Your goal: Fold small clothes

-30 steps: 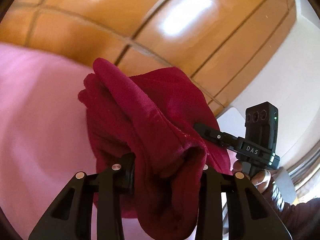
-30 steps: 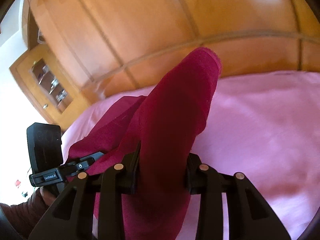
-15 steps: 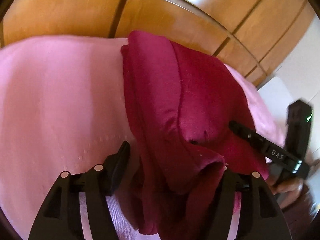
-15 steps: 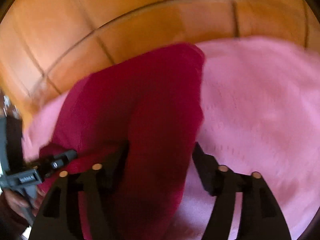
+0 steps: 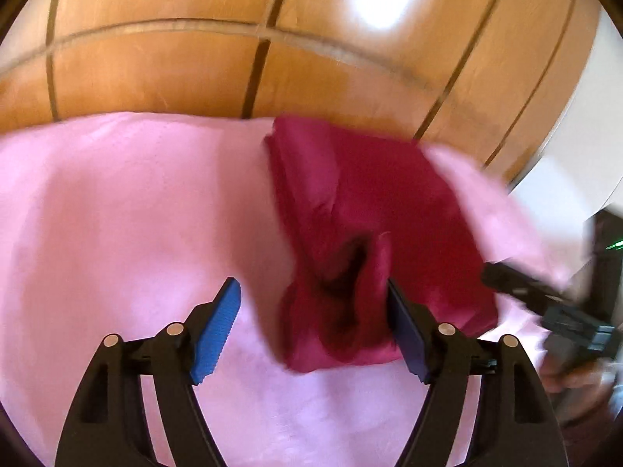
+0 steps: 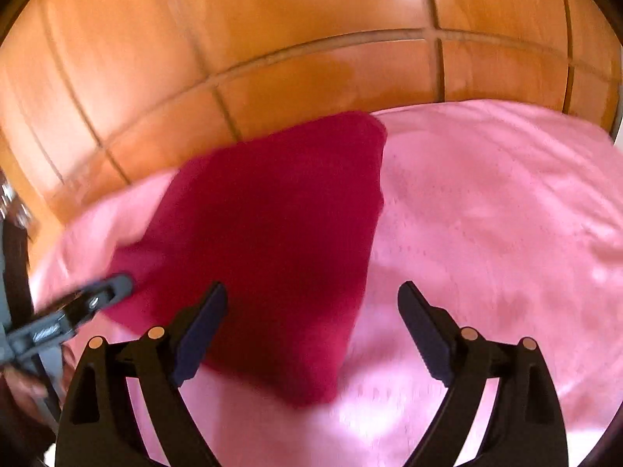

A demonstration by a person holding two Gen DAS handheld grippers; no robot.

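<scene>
Pink sheet (image 5: pixel 117 214) covers the bed so the cloth has a flat, soft place to lie. Your left tool (image 5: pixel 311 303) is spread wide, gripping nothing; the bunched near corner of the dark red garment (image 5: pixel 362 214) merely leans against its right pad, which suggests the fold is set down. The garment lies on the sheet near the wooden headboard (image 5: pixel 175 58). Your right tool (image 6: pixel 311 303) is likewise released, hanging over the garment's near edge, pads apart.
</scene>
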